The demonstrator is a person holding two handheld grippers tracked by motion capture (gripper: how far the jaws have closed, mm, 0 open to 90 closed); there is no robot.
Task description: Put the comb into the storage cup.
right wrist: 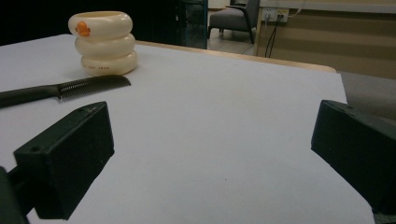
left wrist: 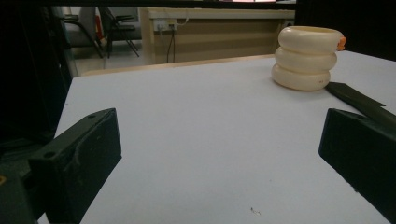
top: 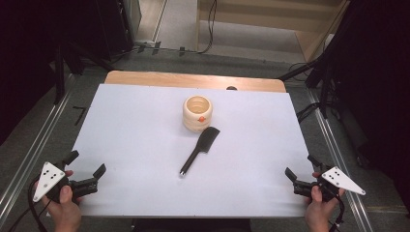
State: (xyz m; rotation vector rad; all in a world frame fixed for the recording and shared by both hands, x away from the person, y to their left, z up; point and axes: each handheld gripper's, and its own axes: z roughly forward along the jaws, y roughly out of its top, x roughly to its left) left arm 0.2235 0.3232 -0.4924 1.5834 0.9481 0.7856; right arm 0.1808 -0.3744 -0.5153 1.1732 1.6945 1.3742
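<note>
1. Left gripper [top: 88, 166]: we hold it at the near left corner of the table [top: 145, 145], jaws spread wide, nothing between them.
2. Right gripper [top: 300, 169]: we hold it at the near right corner, jaws likewise wide apart and empty.
3. Comb [top: 198, 150]: black, lying flat near the table's middle, well apart from both grippers, handle toward us.
4. Cup [top: 197, 113]: cream, ribbed, upright, with an orange mark, just behind the comb's toothed end.

The right gripper [right wrist: 205, 158] is holding its fingers [right wrist: 70, 163] wide apart over the desk [right wrist: 224, 116], the comb [right wrist: 65, 91] lying just before the cup [right wrist: 103, 43].
</note>
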